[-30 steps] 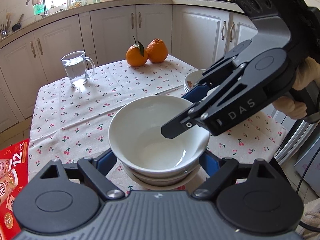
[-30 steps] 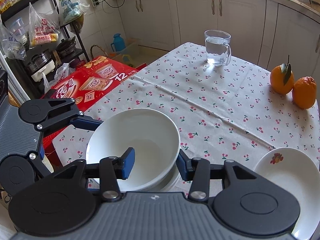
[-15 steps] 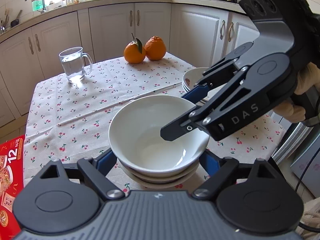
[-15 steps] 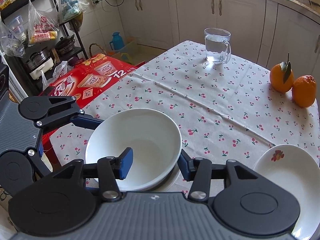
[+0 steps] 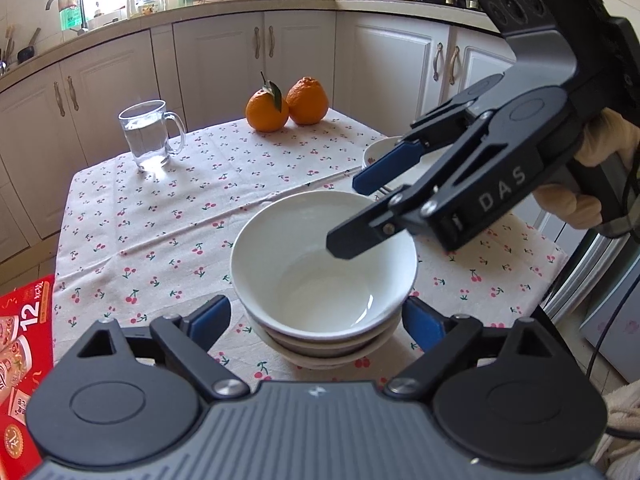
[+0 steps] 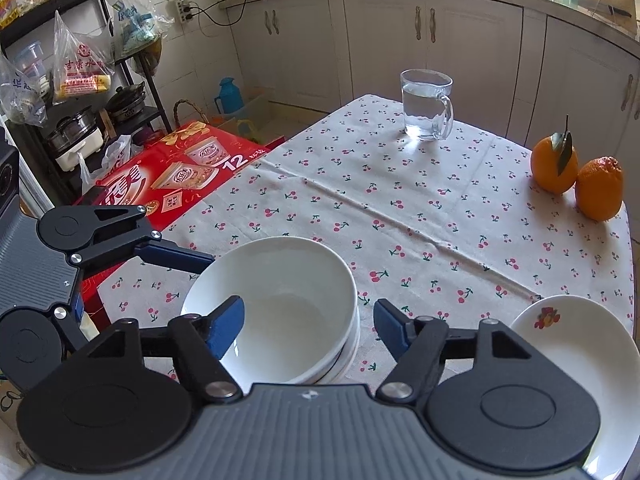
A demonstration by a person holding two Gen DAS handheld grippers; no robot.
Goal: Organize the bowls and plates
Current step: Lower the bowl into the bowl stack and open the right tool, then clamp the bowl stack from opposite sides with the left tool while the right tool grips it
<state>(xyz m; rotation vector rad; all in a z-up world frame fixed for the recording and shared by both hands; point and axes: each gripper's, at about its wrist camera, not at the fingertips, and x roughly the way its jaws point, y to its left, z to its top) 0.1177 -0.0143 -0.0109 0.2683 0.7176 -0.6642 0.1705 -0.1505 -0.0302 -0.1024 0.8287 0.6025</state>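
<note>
Stack of white bowls (image 5: 324, 276) sits near front edge of desk (image 5: 168, 208), on cherry-print cloth. Left hand-held gripper (image 5: 316, 322) spread wide, blue pads either side of stack, not touching, holding nothing. Right hand-held gripper (image 6: 308, 322) also wide open, empty; one pad over top bowl's rim, other outside it. Floral plate (image 6: 576, 344) to right of stack, apart. Glass mug of water (image 5: 150, 140) and two oranges (image 5: 286, 106) at far side of desk.
</note>
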